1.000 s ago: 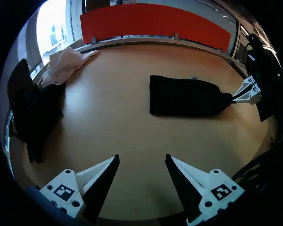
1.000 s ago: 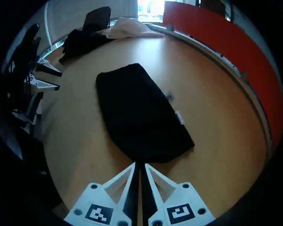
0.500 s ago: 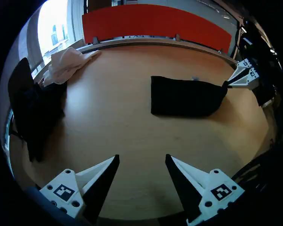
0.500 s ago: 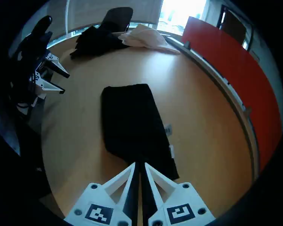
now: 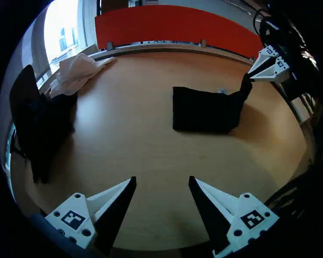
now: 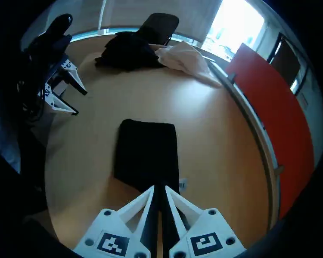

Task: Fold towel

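A black towel (image 5: pixel 202 109) lies on the wooden table (image 5: pixel 131 129), its right end lifted off the surface. In the left gripper view my right gripper (image 5: pixel 249 77) is shut on that raised end, high above the table's right side. In the right gripper view the towel (image 6: pixel 146 155) stretches away from my right gripper (image 6: pixel 160 191), whose fingers pinch its near edge. My left gripper (image 5: pixel 161 180) stands open over bare wood near the table's front edge, well apart from the towel. It also appears far off as the left gripper (image 6: pixel 75 101) in the right gripper view.
A beige cloth (image 5: pixel 75 73) and a black heap (image 5: pixel 41 124) lie at the table's left end by a dark chair (image 6: pixel 159 23). A red panel (image 5: pixel 178 23) runs behind the far edge. Bare wood lies between my left gripper and the towel.
My right gripper has risen and moved left over the towel, lifting its right end off the table. The flat part looks shorter. My left gripper has stayed still and open.
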`<state>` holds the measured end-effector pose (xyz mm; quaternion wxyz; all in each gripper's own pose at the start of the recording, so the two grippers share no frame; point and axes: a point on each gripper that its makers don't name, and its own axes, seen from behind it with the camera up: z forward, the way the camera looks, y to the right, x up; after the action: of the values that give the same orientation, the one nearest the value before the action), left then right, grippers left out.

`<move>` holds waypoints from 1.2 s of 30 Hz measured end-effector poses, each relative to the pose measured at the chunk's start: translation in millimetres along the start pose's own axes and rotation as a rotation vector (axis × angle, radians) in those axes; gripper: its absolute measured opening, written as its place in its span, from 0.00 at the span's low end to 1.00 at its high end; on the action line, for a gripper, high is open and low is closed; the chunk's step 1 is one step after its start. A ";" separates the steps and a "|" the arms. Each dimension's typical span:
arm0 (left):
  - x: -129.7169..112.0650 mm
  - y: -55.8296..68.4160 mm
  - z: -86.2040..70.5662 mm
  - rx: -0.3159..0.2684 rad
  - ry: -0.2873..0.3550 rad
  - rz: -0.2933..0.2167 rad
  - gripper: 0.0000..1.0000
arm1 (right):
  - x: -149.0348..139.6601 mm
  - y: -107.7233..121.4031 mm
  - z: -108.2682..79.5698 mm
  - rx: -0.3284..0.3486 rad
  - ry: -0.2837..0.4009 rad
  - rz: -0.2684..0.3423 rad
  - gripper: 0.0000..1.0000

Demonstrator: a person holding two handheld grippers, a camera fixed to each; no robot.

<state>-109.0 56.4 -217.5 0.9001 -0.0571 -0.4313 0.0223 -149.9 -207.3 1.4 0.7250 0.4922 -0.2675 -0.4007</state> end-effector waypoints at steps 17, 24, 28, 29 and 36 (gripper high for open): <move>-0.8 -4.6 -1.7 0.006 0.000 -0.013 0.90 | 42.7 -2.1 26.0 0.050 0.031 -0.115 0.03; -1.9 -7.8 -2.6 0.011 0.000 -0.022 0.90 | 60.2 -4.2 39.9 0.075 0.033 -0.173 0.03; -3.1 -9.3 -3.2 0.013 0.000 -0.026 0.90 | 69.6 -4.6 46.8 0.088 0.028 -0.211 0.03; -3.4 -9.6 -3.3 0.013 -0.001 -0.027 0.90 | 71.7 -4.7 48.4 0.091 0.027 -0.219 0.03; -4.9 -11.3 -3.5 0.017 0.001 -0.036 0.90 | 85.2 -8.4 60.7 0.114 0.021 -0.267 0.03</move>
<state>-109.5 44.4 -222.0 0.9010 -0.0415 -0.4318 0.0096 -154.4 -311.2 15.6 0.6388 0.5679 -0.2145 -0.4726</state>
